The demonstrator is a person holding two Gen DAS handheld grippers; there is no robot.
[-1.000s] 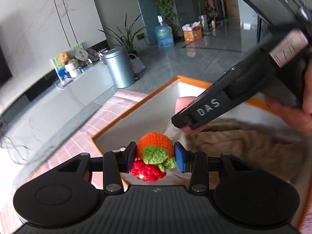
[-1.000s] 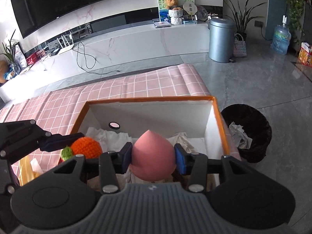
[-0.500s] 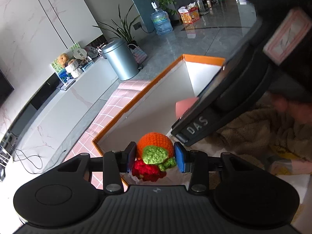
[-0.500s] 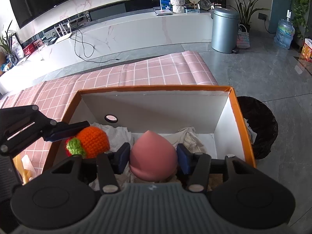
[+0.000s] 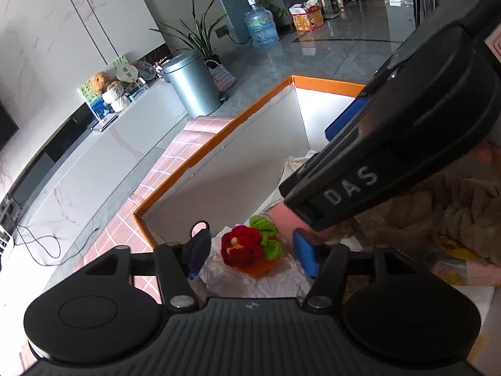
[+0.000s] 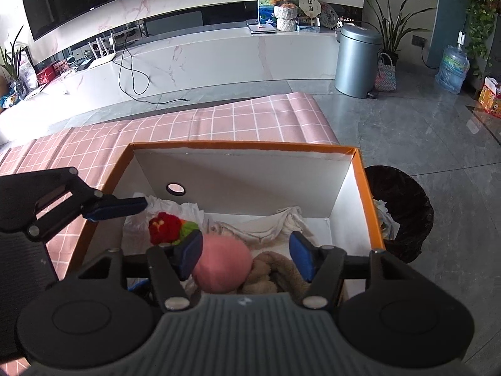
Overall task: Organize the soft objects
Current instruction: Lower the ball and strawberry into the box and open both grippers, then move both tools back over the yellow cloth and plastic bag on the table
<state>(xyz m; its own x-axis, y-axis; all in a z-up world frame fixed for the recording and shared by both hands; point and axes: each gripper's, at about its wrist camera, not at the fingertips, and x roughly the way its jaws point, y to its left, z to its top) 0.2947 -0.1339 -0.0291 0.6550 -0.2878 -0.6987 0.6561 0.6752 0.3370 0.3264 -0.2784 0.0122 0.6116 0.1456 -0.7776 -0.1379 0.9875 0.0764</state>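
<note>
An orange-rimmed white box [image 6: 364,185] [image 5: 219,138] sits on the pink checked cloth. A crocheted toy [image 5: 249,249] in red, green and orange lies on white fabric inside the box, also seen in the right wrist view [image 6: 167,227]. My left gripper [image 5: 250,250] is open above it, its pads apart from it. A pink peach-shaped soft toy [image 6: 222,266] lies in the box beside a brown fuzzy cloth [image 6: 278,271]. My right gripper [image 6: 245,257] is open over the peach; the left pad is close to it.
A black-lined waste bin [image 6: 404,210] stands right of the box. The pink checked cloth [image 6: 188,125] covers the table behind and left. A steel bin [image 6: 355,59] and a water jug [image 6: 452,69] stand on the floor. The right gripper's body [image 5: 407,144] crosses the left wrist view.
Both grippers opened. The crocheted toy dropped from the left gripper into the box and the pink peach dropped from the right gripper beside it. Both grippers moved lower over the box.
</note>
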